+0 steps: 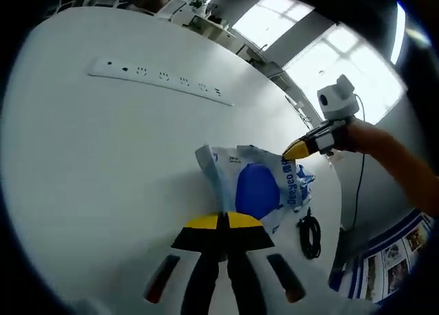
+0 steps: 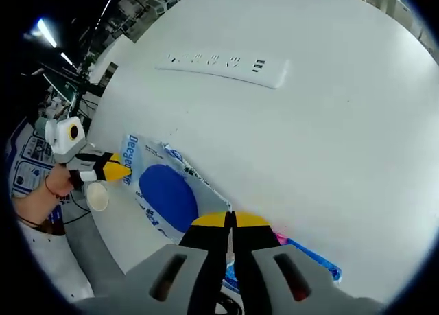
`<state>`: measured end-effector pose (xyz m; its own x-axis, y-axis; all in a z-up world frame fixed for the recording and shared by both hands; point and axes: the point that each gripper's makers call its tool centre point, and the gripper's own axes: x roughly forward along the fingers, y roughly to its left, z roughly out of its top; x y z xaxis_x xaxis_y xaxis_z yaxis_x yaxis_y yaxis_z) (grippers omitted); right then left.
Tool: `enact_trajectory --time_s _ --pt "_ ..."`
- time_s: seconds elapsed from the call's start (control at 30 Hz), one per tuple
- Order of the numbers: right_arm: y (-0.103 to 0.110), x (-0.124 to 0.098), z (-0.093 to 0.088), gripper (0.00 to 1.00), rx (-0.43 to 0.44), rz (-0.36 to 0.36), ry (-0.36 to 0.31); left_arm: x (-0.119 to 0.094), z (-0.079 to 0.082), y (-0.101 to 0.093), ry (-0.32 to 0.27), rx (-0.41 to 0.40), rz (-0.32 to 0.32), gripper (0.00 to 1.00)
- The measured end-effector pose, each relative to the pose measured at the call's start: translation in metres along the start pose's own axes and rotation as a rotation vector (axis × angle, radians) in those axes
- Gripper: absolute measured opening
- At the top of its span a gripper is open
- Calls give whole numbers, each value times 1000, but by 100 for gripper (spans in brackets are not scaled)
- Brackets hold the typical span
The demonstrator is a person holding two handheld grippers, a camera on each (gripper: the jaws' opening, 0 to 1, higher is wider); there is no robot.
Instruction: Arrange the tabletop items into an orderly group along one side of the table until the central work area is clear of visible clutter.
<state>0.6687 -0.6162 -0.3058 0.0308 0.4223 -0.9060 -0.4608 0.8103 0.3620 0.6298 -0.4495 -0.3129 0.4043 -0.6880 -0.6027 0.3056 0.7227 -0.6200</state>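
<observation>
1. The left gripper (image 1: 223,221), at the bottom middle of the left gripper view, has its jaws pinched together on the near edge of the blue-and-white plastic bag (image 1: 257,188), which sits just right of centre on the white table (image 1: 103,157).
2. The right gripper (image 2: 230,220), bottom middle of the right gripper view, is clamped on the opposite end of the same bag (image 2: 164,195), so it's stretched between the two.
3. Biggest risk, I'd guess: thin plastic held by two edges. If the hands move apart or out of sync, it could tear or slip from one pinch.
4. The bag is already close to the table edge (lower left in the right gripper view), so a dropped end might slide off.
5. The power strip (image 1: 161,76) in the upper left still lies across the table, and a black cable (image 1: 310,232) is coiled beside the bag at lower right; dragging the bag could snag it.
</observation>
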Motion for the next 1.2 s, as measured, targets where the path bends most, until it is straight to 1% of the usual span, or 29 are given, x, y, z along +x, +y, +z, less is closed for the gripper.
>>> enact_trajectory --time_s 0.43,0.63,0.8,0.87,1.2 --pt "-9 5 2 1 -6 -7 -2 4 2 2 -10 -47 -9 0" --pt "-12 6 0 1 -10 -11 0 5 4 3 -28 -57 -5 1" --pt "-16 6 2 5 -23 -31 -13 5 3 5 -24 -56 -5 2" --pt "-17 6 2 5 -22 -26 -15 5 3 4 -28 -61 -9 3" --pt "-19 5 6 13 -20 -38 -36 6 3 6 -27 -53 -10 10"
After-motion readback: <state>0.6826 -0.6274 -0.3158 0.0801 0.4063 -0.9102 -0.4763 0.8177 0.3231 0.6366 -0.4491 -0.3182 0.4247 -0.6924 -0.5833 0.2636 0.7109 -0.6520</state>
